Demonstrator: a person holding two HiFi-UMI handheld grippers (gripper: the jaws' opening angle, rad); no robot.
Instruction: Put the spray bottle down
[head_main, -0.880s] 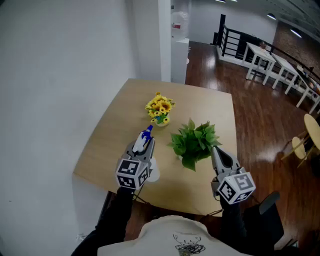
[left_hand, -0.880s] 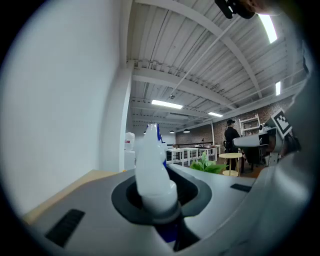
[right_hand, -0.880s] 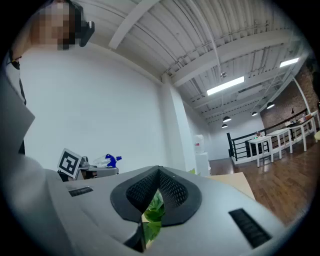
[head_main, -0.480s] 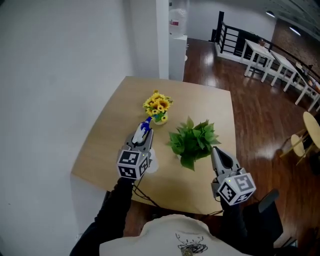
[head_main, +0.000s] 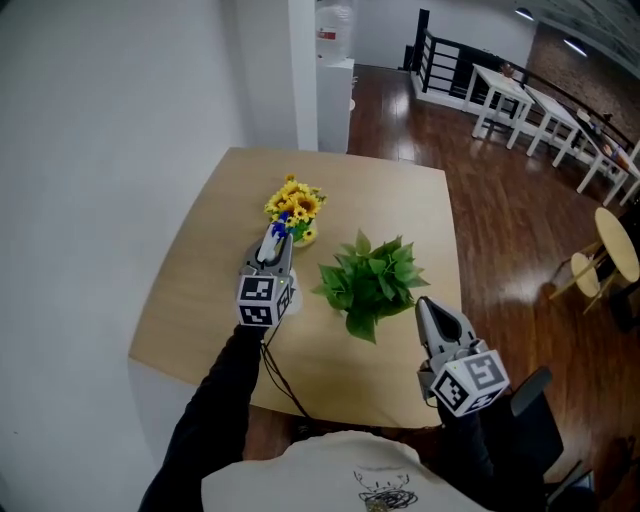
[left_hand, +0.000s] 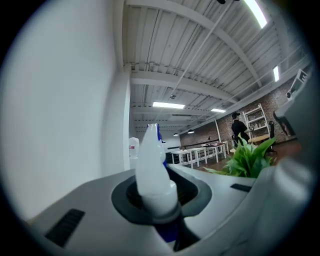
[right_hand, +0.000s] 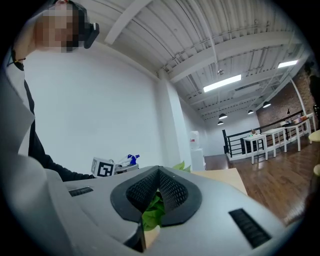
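There is one spray bottle (left_hand: 151, 160), one worktop (head_main: 190, 290), two plants and two grippers. The left gripper (head_main: 272, 245) has its jaws clenched on the bottle's white neck, with the blue nozzle pointing towards the sunflower pot (head_main: 293, 205) just beyond it. The bottle is held over the worktop, and its base is probably off the surface, though the gripper hides it. The right gripper (head_main: 425, 305) is held level near the leafy green plant (head_main: 370, 283), its jaws closed on nothing.

Only the head view shows the sunflowers. Only the left gripper view shows the grip itself and a distant person (left_hand: 239, 131). The right gripper view shows green leaves behind the gap below the jaw tips.
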